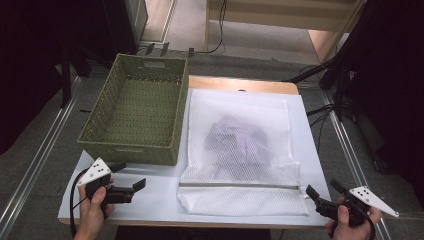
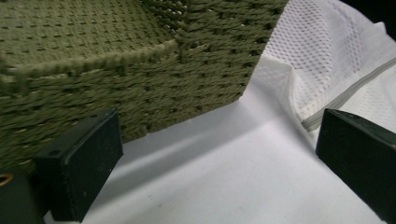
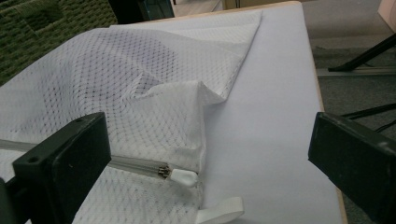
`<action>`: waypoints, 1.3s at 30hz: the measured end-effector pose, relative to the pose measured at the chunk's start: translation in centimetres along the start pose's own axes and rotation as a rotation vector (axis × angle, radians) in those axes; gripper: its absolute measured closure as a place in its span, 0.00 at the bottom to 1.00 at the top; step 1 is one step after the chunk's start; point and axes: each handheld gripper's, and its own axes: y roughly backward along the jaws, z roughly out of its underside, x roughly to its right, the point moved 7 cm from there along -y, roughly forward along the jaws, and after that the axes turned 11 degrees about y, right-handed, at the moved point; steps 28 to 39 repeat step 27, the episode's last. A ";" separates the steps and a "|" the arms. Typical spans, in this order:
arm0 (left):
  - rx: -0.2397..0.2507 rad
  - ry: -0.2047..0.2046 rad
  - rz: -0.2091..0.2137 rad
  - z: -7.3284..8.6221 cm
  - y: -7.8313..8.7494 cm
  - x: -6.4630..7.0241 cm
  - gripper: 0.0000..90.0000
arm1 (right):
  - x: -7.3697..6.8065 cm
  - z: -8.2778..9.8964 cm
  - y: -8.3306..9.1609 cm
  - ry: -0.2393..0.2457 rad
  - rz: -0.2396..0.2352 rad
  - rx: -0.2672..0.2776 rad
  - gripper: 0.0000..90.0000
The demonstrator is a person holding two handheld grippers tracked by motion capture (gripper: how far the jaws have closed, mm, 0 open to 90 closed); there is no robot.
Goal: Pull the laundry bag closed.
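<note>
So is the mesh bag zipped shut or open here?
Shut: the zip runs closed across the mesh bag, its pull at the end.

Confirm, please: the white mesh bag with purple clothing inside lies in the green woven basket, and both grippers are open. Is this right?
Not quite. In the high view the white mesh bag lies on the table beside the green woven basket, not in it. Both the left gripper and right gripper are open.

No text, label, brand, number or sign can be read anywhere here.
</note>
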 end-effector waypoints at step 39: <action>0.044 0.028 -0.050 -0.2 2.1 -3.1 0.00 | 0.5 0.7 -0.3 -0.004 0.017 -0.007 0.00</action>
